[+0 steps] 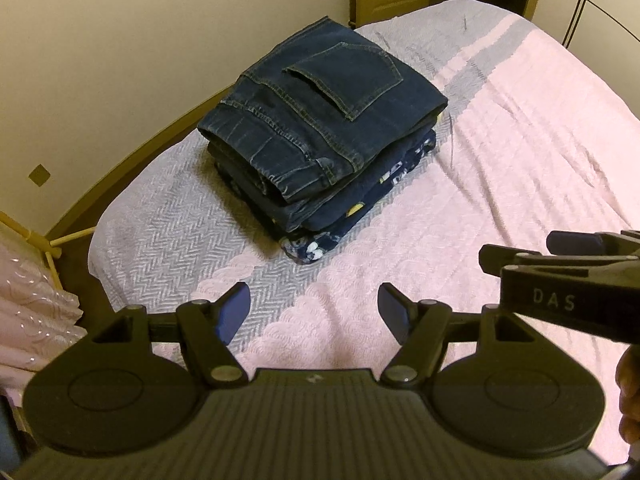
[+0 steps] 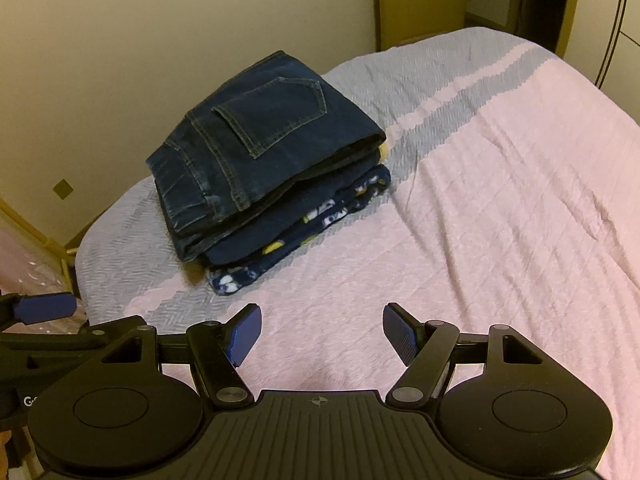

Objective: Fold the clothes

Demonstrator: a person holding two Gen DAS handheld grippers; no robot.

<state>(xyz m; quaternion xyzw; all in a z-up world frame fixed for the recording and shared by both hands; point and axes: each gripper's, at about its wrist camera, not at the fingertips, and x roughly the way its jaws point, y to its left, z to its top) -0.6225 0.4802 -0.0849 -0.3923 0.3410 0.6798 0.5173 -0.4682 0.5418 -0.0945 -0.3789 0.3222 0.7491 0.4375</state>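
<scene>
A pair of folded dark blue jeans (image 1: 320, 116) lies on top of a stack, back pocket up, over a folded navy floral garment (image 1: 360, 196). The stack rests near the far left corner of the bed. The jeans (image 2: 260, 140) and floral garment (image 2: 312, 220) also show in the right wrist view. My left gripper (image 1: 314, 312) is open and empty above the bedspread, short of the stack. My right gripper (image 2: 322, 334) is open and empty, also short of the stack. It shows at the right edge of the left wrist view (image 1: 568, 272).
The bed has a pink and grey bedspread (image 1: 500, 168). A cream wall (image 1: 120, 40) runs behind the bed on the left. A rack with pink fabric (image 1: 28, 300) stands at the left. A doorway and wardrobe are at the far end.
</scene>
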